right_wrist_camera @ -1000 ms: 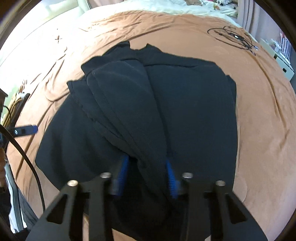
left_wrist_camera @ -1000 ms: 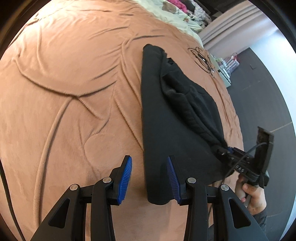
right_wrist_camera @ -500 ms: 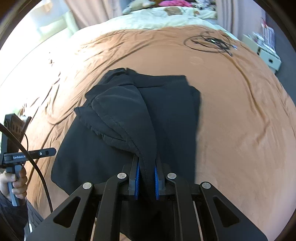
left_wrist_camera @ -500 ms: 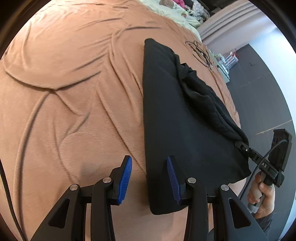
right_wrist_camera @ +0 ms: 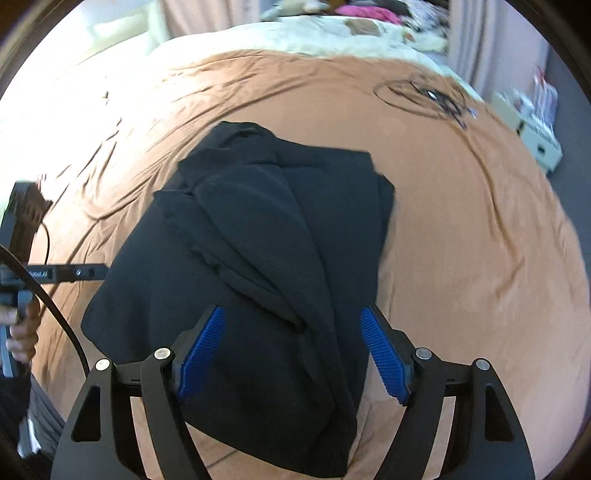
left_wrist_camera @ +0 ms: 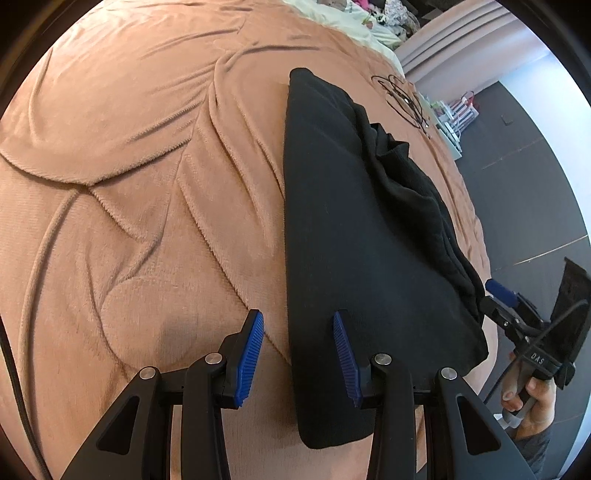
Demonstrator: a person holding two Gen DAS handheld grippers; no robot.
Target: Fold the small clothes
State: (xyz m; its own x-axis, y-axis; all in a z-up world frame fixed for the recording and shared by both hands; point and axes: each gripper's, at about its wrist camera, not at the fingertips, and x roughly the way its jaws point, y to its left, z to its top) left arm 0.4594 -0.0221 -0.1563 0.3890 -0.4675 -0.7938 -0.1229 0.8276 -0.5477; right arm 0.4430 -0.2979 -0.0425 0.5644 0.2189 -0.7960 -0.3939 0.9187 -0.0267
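Note:
A black garment point(left_wrist_camera: 351, 240) lies partly folded on the brown blanket point(left_wrist_camera: 129, 184), with a bunched layer laid over its right side. My left gripper point(left_wrist_camera: 297, 321) is open low over the garment's left edge; that edge runs between its blue pads, which do not press on it. In the right wrist view the same garment point(right_wrist_camera: 258, 240) fills the middle. My right gripper point(right_wrist_camera: 291, 317) hovers at its near end, jaws opening wide. The folded ridge lies between the pads, untouched. From the left wrist view the right gripper point(left_wrist_camera: 495, 302) shows at the garment's right corner.
A coil of black cable point(right_wrist_camera: 424, 96) lies on the blanket point(right_wrist_camera: 480, 240) beyond the garment. Pale bedding with a heap of clothes point(right_wrist_camera: 369, 14) sits at the far end. A white drawer unit point(right_wrist_camera: 535, 136) stands off the bed's right side, over dark floor point(left_wrist_camera: 517, 166).
My right gripper was shut on the garment's folded ridge; it has let go and its jaws have spread wide. The left gripper has drifted slightly lower along the garment's left edge.

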